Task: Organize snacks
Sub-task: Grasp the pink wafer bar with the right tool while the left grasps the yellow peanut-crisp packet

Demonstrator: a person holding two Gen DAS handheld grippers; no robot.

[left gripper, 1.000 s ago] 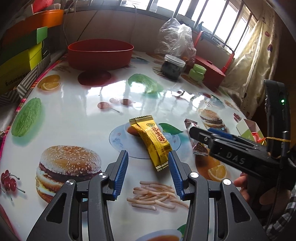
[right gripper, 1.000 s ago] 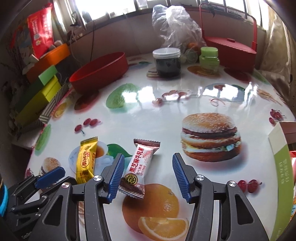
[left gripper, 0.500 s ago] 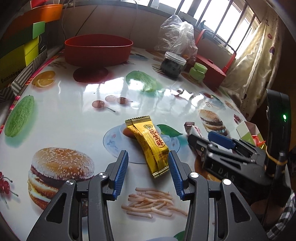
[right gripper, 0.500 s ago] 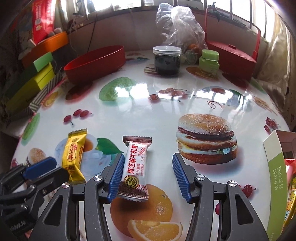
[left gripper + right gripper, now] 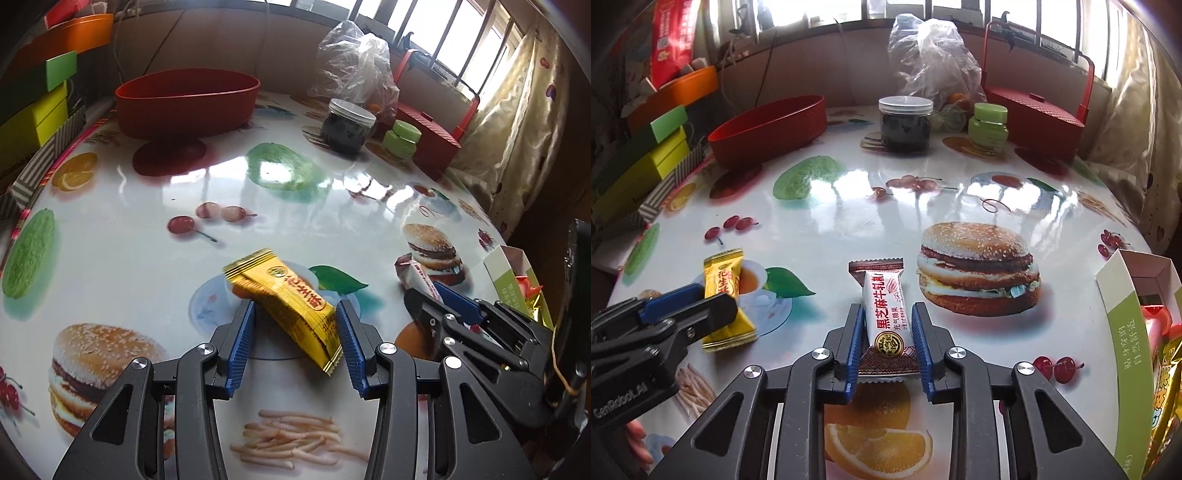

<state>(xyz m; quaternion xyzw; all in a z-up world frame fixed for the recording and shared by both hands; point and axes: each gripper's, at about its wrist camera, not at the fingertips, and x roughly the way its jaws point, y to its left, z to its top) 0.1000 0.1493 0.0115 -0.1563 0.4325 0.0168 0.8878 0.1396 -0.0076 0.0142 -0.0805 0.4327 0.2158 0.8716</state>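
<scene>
The round table, under a glossy food-print cover, lies bare across its middle between the printed burger and the far rim; clutter crowds only the edges. Left of the burger, stacked green and yellow boxes line the table's edge.

Beyond the burger on the far left stands a red oval bowl; its inside cannot be seen. Straight beyond the burger sit a clear jar of dark contents, a small green jar, a crumpled plastic bag and a red handled basket. Right of the burger, at the near edge, an open green-and-white carton holds wrapped snacks.

Just left of the burger, the white-and-brown candy bar lies between the right gripper; its jaws have just been closing and now press both sides of the wrapper. Further left, the yellow snack packet lies askew over a printed teacup, between the left gripper, whose jaws stand about half open; the right pad seems to touch the wrapper, the left stands clear.
</scene>
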